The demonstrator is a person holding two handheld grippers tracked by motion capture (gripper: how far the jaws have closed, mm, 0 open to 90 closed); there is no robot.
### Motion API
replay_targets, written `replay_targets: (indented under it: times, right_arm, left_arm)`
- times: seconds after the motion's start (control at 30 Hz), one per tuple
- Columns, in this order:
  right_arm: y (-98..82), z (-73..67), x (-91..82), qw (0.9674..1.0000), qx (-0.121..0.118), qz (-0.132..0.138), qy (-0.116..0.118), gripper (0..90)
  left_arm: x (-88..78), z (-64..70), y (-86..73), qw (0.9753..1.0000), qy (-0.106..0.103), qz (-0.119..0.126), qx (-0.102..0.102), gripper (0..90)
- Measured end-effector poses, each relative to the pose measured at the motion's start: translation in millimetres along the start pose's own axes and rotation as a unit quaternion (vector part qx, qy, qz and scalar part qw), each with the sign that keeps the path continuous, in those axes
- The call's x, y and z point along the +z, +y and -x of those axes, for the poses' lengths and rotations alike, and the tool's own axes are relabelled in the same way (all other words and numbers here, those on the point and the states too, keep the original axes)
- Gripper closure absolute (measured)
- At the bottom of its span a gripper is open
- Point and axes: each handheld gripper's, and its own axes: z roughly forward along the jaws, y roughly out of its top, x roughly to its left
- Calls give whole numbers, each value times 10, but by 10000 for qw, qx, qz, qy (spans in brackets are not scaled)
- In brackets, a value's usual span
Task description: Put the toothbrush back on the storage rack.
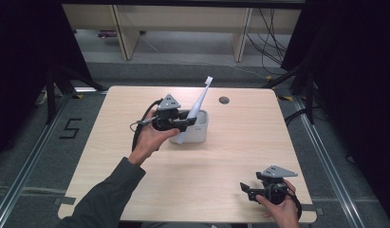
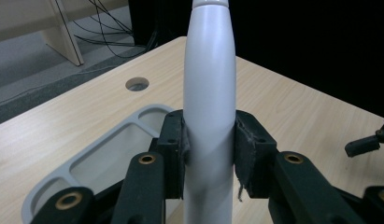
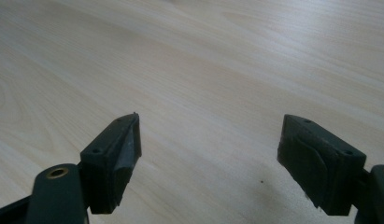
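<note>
Clamping a white electric toothbrush (image 1: 196,110) by the thick part of its handle, the left gripper (image 1: 187,122) sits above the middle of the wooden table (image 1: 221,156), just at the near-left edge of a white compartmented holder (image 1: 201,133). In the left gripper view the two black pads (image 2: 173,154) press flat against either side of the smooth white handle (image 2: 209,116), with no gap showing, so the jaws are closed firmly on it. The toothbrush stands tilted: its lower end points down over the holder's front wall, and its slim neck and brush head lean up and away toward the far right (the head clears the holder by a good way in the high view). Whether the bottom tip touches the holder or the table, I cannot tell. The holder's pale rim (image 2: 101,144) and its open compartments lie just beside and below the jaws, and a round cable hole (image 2: 137,84) marks the table farther off.

The right gripper (image 1: 247,189) rests low at the near-right corner of the table, well apart from the toothbrush. Its jaws stand wide apart with nothing between them, only bare wood grain (image 3: 203,93) beneath.
</note>
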Motion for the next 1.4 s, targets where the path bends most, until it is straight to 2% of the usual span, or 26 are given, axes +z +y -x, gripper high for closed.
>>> replay_targets:
  times: [0.27,0.43,0.63,0.67,0.7,0.93,1.4]
  right_arm:
    - [-2,5,-2,10000,-5,22,3,222]
    - [-2,5,-2,10000,-9,22,8,222]
    - [-2,5,-3,10000,-19,22,8,222]
    - [-5,-21,-11,9999,143,-28,17,222]
    - [-4,-9,-6,10000,64,-5,22,222]
    - [0,-4,-14,10000,1,-24,-4,222]
    - [0,-9,-18,10000,34,-38,47,222]
  left_arm:
    - [170,56,110,9999,-10,171,-24,663]
    - [252,59,154,9997,53,224,-33,663]
    - [362,21,222,9994,147,290,-95,663]
    - [362,21,222,9994,147,290,-95,663]
    - [389,10,235,9992,167,329,-122,663]
    - [464,-9,313,9984,232,488,-166,663]
    - [660,-118,411,9960,426,691,-371,663]
